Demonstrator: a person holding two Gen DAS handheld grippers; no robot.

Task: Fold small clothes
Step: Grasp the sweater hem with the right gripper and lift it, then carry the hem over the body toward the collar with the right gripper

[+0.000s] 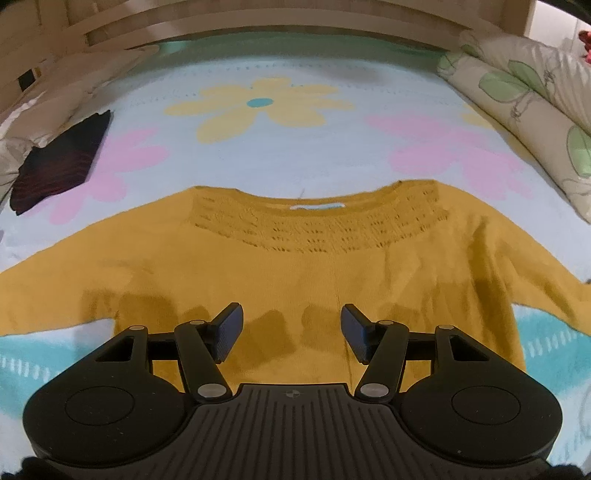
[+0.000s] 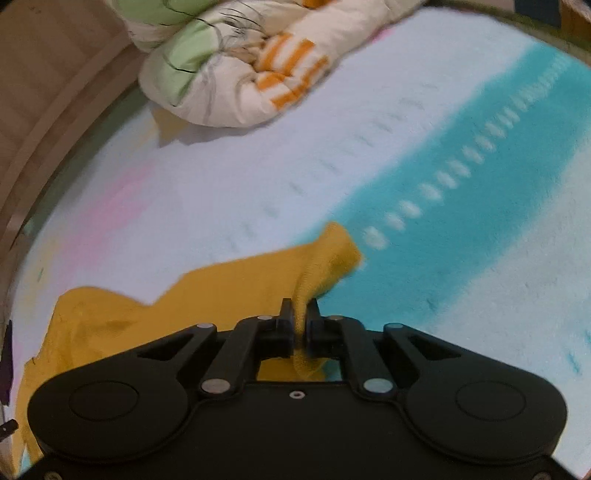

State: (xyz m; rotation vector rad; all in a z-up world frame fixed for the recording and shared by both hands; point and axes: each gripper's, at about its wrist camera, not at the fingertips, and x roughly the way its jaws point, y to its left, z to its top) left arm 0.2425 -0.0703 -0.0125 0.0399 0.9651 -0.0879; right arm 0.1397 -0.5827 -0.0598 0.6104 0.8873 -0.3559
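- The left gripper (image 1: 291,330) hangs low over the lower middle of the mustard-yellow knitted sweater (image 1: 295,266), its jaws wide apart and holding nothing, with shadows on the knit beneath them.
- The right gripper (image 2: 300,325) has its jaws clamped together on a bunched fold of the same sweater (image 2: 229,284); the pinched cloth rises in a ridge toward what looks like a sleeve end, though blur makes that uncertain.
- The sweater lies spread front-up on the bed, openwork neckline away from the left camera, sleeves stretched out to both sides.
- Under it is a pale blue fleece blanket with pink and yellow flowers (image 1: 266,155), crossed by a turquoise band with white dashes in the right wrist view.
- A folded dark garment with reddish stripes (image 1: 62,162) lies on the blanket, well apart from the sweater, at the far left.
- A rolled cream quilt printed with green leaves (image 1: 524,99) runs along the right edge; in the right wrist view it also shows orange stripes.
- A light wooden slatted headboard (image 1: 258,22) closes the far end of the bed.
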